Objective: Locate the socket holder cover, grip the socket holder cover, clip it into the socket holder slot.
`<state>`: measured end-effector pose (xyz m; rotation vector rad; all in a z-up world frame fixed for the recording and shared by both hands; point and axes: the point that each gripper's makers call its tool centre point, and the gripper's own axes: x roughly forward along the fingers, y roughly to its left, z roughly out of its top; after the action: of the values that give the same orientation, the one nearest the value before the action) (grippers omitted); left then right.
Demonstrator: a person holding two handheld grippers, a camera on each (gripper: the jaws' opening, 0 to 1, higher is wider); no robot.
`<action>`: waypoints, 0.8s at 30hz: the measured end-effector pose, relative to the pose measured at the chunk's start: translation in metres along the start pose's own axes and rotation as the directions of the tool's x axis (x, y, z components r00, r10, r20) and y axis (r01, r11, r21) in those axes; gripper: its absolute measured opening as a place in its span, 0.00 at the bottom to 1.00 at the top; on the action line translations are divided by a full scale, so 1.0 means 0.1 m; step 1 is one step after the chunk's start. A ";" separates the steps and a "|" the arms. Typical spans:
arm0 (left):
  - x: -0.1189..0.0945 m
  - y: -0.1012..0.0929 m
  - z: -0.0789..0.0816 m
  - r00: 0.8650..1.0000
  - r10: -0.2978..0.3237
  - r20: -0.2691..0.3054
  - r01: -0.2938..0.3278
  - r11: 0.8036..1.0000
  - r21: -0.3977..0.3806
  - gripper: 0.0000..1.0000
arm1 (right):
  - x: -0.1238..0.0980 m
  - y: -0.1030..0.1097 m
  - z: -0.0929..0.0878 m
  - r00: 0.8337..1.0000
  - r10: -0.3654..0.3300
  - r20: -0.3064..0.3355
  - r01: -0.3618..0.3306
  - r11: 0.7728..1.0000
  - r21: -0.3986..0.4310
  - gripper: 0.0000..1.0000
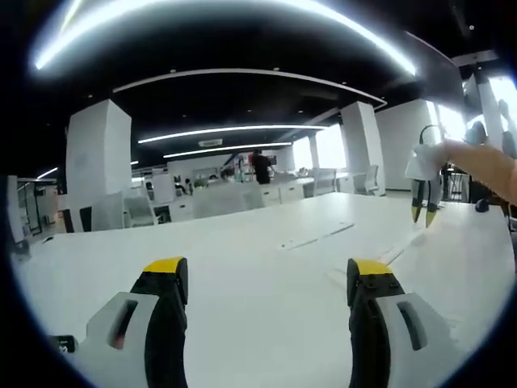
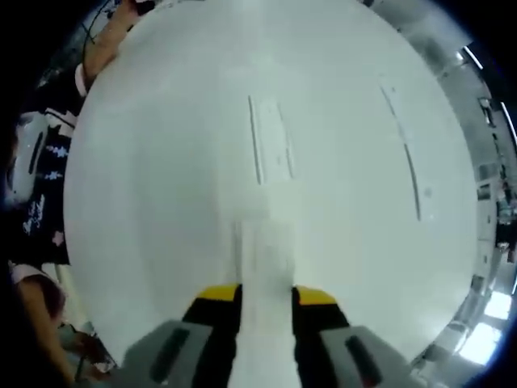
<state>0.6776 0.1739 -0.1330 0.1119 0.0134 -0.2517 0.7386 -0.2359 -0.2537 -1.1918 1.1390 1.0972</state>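
White bench (image 1: 266, 267) spreads wide under both grippers. Right gripper view, looking down: the socket holder slot (image 2: 271, 151) lies mid-bench, and just short of it the right gripper (image 2: 266, 295) is clamped on the white socket holder cover (image 2: 265, 267). Left gripper view: left gripper (image 1: 266, 271) gapes, holding nothing, low over the bench.

- 2 grippers: left gripper (image 1: 266, 279), right gripper (image 2: 266, 295)
- 1 white table (image 1: 266, 234)
- 1 white socket holder cover (image 2: 265, 267), between right jaws
- 2 long slots in tabletop: (image 2: 271, 149), (image 2: 404, 153)
- 3 white pillars: (image 1: 97, 162), (image 1: 363, 145), (image 1: 477, 105)
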 end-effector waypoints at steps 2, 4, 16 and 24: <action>0.00 0.00 0.00 1.000 0.001 -0.001 -0.001 1.000 0.000 0.80 | 0.01 0.00 0.01 1.000 0.000 0.002 0.000 1.000 -0.006 0.26; 0.00 0.01 0.00 1.000 0.002 0.001 -0.002 1.000 -0.003 0.80 | 0.01 0.01 0.03 1.000 -0.001 0.006 0.001 1.000 -0.010 0.26; -0.01 0.00 0.00 1.000 -0.001 0.004 0.001 1.000 -0.004 0.80 | 0.02 -0.02 0.03 1.000 -0.002 0.006 0.002 1.000 0.002 0.26; -0.02 -0.02 0.03 1.000 -0.007 0.015 0.007 1.000 0.000 0.80 | 0.05 -0.02 0.07 1.000 -0.004 0.001 0.004 1.000 -0.006 0.26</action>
<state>0.6748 0.1724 -0.1297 0.1102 -0.0014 -0.2591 0.7419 -0.2289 -0.2578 -1.1977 1.1324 1.0989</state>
